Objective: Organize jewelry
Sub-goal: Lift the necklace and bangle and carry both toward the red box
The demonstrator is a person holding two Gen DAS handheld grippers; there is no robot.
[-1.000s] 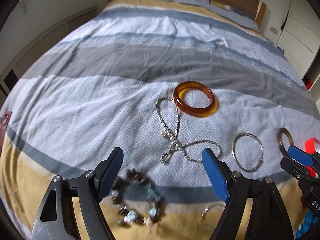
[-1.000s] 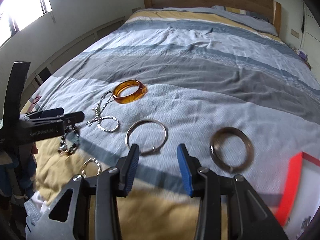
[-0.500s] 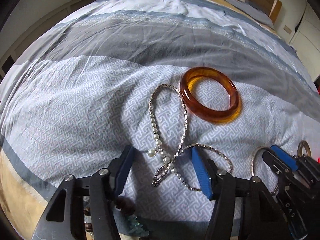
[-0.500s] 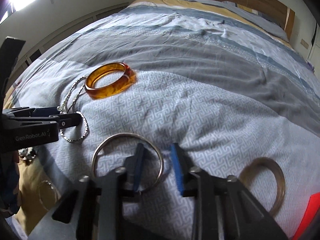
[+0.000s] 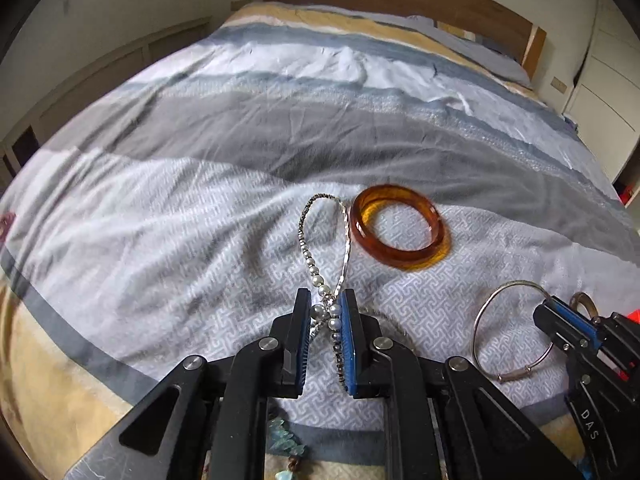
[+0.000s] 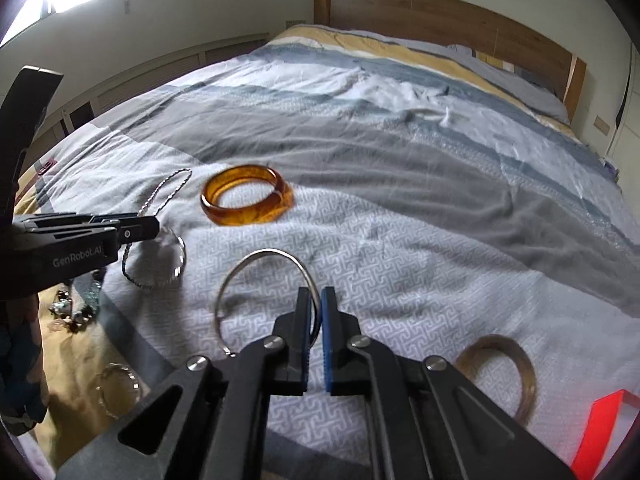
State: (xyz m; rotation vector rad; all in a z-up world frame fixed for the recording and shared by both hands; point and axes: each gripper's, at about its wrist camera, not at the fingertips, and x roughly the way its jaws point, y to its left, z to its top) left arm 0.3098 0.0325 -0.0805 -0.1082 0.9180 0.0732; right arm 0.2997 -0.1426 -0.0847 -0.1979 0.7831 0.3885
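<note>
Grippers both clenched: left gripper [image 5: 326, 320] pinches pearl necklace [image 5: 320, 280] at its crossing, right gripper [image 6: 316, 312] nips silver bangle [image 6: 240, 276] rim, apparently lifting off the bedspread [image 6: 400, 200]; amber bangle [image 6: 244, 200] lies beyond.

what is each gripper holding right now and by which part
The left gripper pinches the pearl necklace where its strands cross. The right gripper clamps the thin silver bangle on its right-hand rim.

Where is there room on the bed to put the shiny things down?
The gray and white stripes beyond the amber bangle, up to the headboard, lie bare. It is crowded near the tongs: pearl necklace, silver bangle, brown ring.
</note>
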